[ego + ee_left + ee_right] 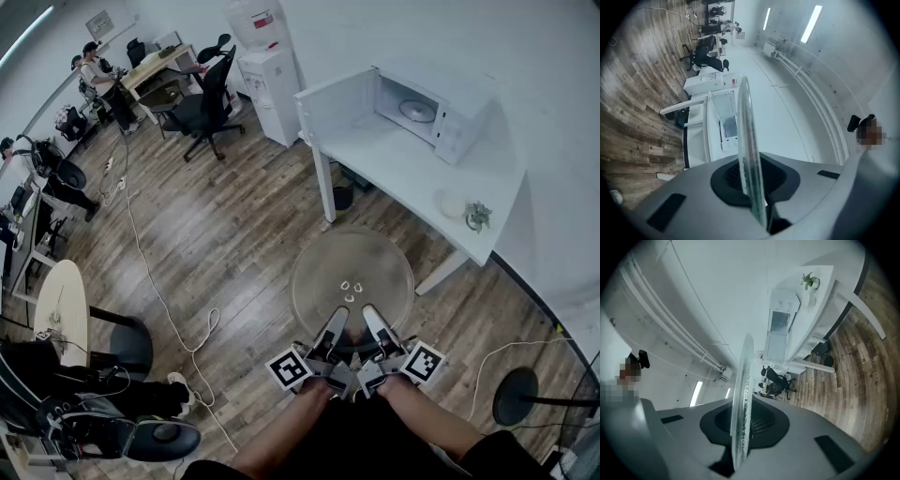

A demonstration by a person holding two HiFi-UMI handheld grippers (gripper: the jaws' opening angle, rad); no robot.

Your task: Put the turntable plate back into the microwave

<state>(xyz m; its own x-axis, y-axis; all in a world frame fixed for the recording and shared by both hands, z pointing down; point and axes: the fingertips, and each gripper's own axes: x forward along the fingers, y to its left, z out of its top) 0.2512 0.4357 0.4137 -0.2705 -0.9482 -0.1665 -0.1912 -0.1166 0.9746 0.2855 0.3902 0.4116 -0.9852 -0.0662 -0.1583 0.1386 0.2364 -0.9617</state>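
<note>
Two tongs on the job here, and from the head view they sit side by side at the bottom of the shot, the left tongs (336,328) and the right tongs (375,326) both clamped on the near edge of the glass turntable plate (352,277). The plate is held out roughly level over the wooden floor (225,225), well short of the microwave (427,112). That sits on the white tabletop (394,159) with its door (333,103) swung wide open. A little plant (477,216) sits near the tabletop's other end, and a black office chair (206,103) is off to the left. In the left gripper view the plate (749,154) shows edge-on, running straight down into the dark pads, so those jaws are closed tight on the glass rim. The microwave shows small behind it, beside the floorboards. The right gripper view is pretty much the same deal. The plate (743,399) is a thin edge-on sliver pinched between the jaws, which are narrow and squeezed onto it. The microwave and the plant are far off beyond it on the tabletop.
</note>
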